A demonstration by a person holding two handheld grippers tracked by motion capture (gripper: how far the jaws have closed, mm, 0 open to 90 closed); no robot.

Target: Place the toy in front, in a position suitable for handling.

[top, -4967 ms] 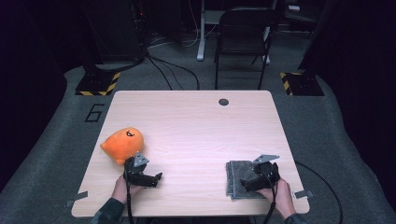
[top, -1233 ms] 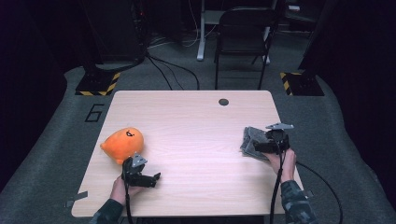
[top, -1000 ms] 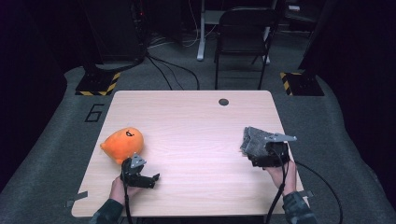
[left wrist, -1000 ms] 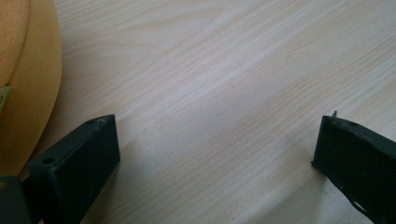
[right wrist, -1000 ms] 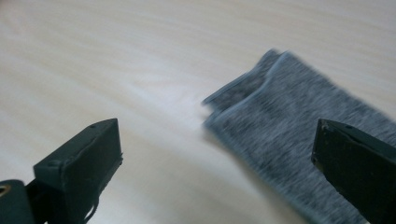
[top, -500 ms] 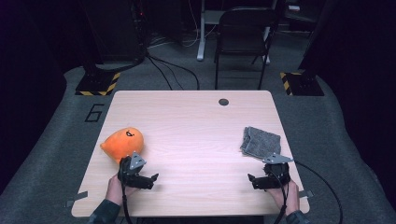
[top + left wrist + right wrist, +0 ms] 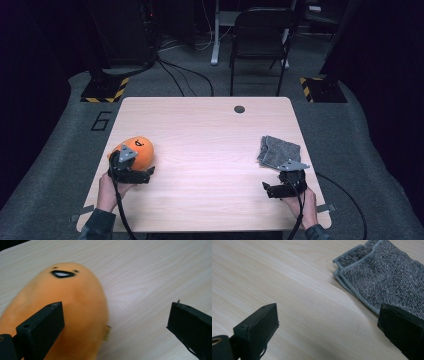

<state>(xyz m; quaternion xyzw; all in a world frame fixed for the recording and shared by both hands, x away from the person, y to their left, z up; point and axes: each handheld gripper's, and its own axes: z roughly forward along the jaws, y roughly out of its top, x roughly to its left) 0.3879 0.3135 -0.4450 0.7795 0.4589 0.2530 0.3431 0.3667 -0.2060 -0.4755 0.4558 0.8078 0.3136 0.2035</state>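
Note:
An orange plush toy [image 7: 136, 149] with a small black face lies at the table's left; the left gripper view has the plush [image 7: 70, 305] close up. My left gripper [image 7: 149, 173] is open right beside it, its left jaw in front of the plush's side and its right jaw over bare wood; the left gripper [image 7: 117, 315] holds nothing. A folded grey cloth [image 7: 278, 151] lies flat at the table's right. My right gripper [image 7: 266, 189] stands open just in front of it, near the front edge. In the right gripper view the cloth [image 7: 384, 277] is beyond the open right gripper [image 7: 327, 320].
The light wooden table [image 7: 200, 135] has a dark round cable hole [image 7: 239, 109] near its far edge. A black chair [image 7: 260, 35] stands behind the table, and cables and yellow-black striped bases [image 7: 102, 90] lie on the grey floor.
My right gripper carried the grey cloth to the table's right side, let go of it, and pulled back toward the front edge. My left gripper moved up against the plush.

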